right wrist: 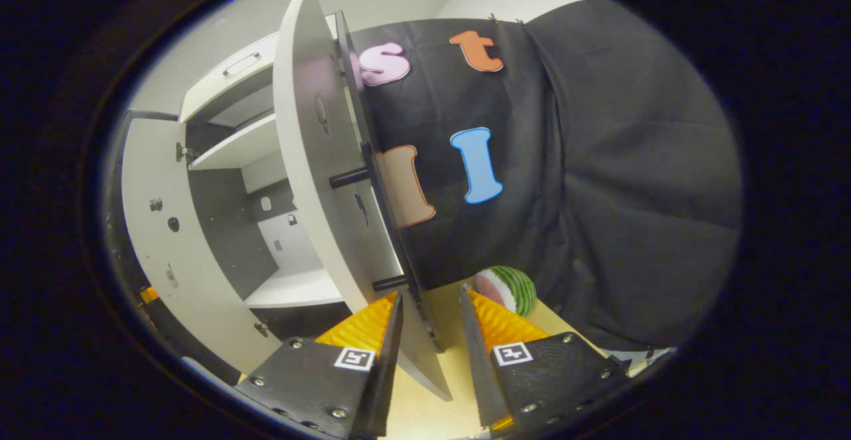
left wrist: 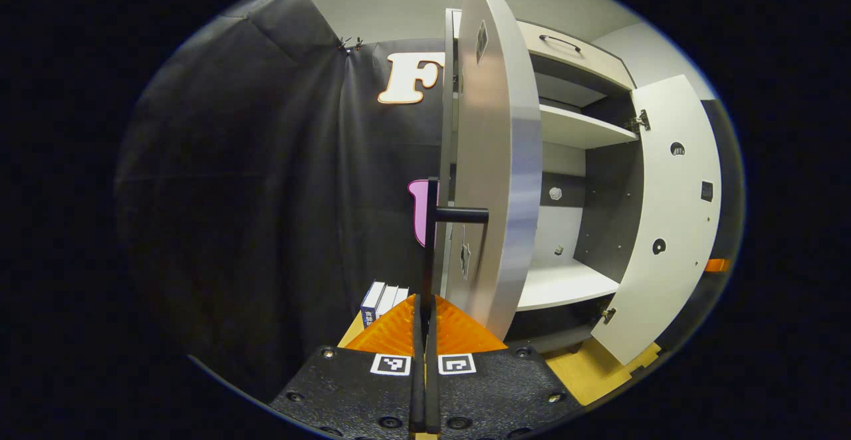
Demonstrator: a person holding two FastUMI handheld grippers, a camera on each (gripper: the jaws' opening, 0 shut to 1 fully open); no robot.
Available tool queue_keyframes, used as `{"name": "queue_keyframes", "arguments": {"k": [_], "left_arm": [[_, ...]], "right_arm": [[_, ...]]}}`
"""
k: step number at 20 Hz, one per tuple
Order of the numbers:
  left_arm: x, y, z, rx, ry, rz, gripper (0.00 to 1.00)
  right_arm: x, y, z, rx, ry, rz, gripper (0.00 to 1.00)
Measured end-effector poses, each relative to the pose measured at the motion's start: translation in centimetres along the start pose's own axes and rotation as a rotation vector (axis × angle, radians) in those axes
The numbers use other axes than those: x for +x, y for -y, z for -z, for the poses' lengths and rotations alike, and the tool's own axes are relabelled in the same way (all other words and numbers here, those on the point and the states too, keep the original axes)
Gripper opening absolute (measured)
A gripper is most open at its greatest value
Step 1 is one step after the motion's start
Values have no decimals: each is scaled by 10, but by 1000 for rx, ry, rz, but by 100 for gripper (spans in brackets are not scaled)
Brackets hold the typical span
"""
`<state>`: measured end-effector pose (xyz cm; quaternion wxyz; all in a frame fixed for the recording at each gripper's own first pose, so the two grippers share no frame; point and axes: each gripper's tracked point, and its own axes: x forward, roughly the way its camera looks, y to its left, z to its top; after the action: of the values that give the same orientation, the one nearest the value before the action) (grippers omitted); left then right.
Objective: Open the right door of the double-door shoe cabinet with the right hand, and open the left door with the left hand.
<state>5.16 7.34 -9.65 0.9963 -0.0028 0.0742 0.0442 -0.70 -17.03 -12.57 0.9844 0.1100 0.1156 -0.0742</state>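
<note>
The shoe cabinet stands with both doors swung open. In the left gripper view the left door (left wrist: 495, 161) shows edge-on, its thin dark handle bar (left wrist: 431, 227) running down into my left gripper (left wrist: 425, 304), which is shut on the bar. The right door (left wrist: 671, 220) hangs open farther off. In the right gripper view the right door (right wrist: 312, 161) is edge-on too. Its handle bar (right wrist: 389, 220) ends between the fingers of my right gripper (right wrist: 431, 304), which stand apart and do not press on it. The left door (right wrist: 166, 227) is open beyond.
Inside the cabinet are bare shelves (left wrist: 578, 131) and, above them, a drawer with a handle (left wrist: 565, 44). A few books (left wrist: 382, 300) stand by the cabinet's left side. A toy watermelon (right wrist: 508, 287) lies on the wooden floor (right wrist: 445, 373) by the right door.
</note>
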Motion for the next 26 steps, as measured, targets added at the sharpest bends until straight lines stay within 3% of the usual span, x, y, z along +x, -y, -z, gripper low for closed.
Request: {"name": "queue_keyframes", "arguments": {"k": [1,2,3,4,6,11,13,14,15,17,18,19,20,21,22,23,24,26], "left_arm": [[0,0,0,-1,-1,7,2],[0,-2,0,-5,6,11,3],[1,-3,-1,-10,13,9,6],[0,-5,0,-13,15,5,8],[-1,-12,1,-16,15,-10,19],[-6,-27,0,-39,28,-36,73],[-11,-31,1,-60,35,-51,86],[-14,-32,1,-81,36,-52,84],[-17,-30,3,-102,32,-49,92],[-24,-34,9,-121,18,-60,93],[-28,-36,10,-118,18,-68,91],[-33,-39,9,-106,23,-84,98],[-36,-44,7,-90,30,-106,98],[-41,-50,4,-75,31,-134,92],[-49,-52,1,-68,35,-150,93],[-56,-52,-3,-69,38,-157,94],[-64,-51,-7,-73,39,-161,88],[-76,-42,-14,-73,35,-163,94]], "right_arm": [[1,-1,0,-1,0,-2,59],[1,-1,0,-3,-1,-4,50],[1,-2,0,-4,-1,-6,59],[1,-2,0,-4,-3,-9,41],[2,-2,0,-3,-6,-14,41],[2,0,5,-4,-13,-18,41],[3,3,4,-9,-14,-10,41],[2,6,4,-14,-12,0,41],[3,5,4,-14,-11,-5,49],[6,8,1,-18,-4,2,65],[5,8,0,-16,1,1,67],[5,9,-2,-16,10,6,67],[4,11,-5,-19,23,17,76],[1,14,-7,-27,40,36,76],[-1,19,-11,-43,63,63,77],[-6,20,-17,-58,82,74,100],[-10,20,-20,-67,94,86,97],[-22,19,-24,-85,107,101,97]]}}
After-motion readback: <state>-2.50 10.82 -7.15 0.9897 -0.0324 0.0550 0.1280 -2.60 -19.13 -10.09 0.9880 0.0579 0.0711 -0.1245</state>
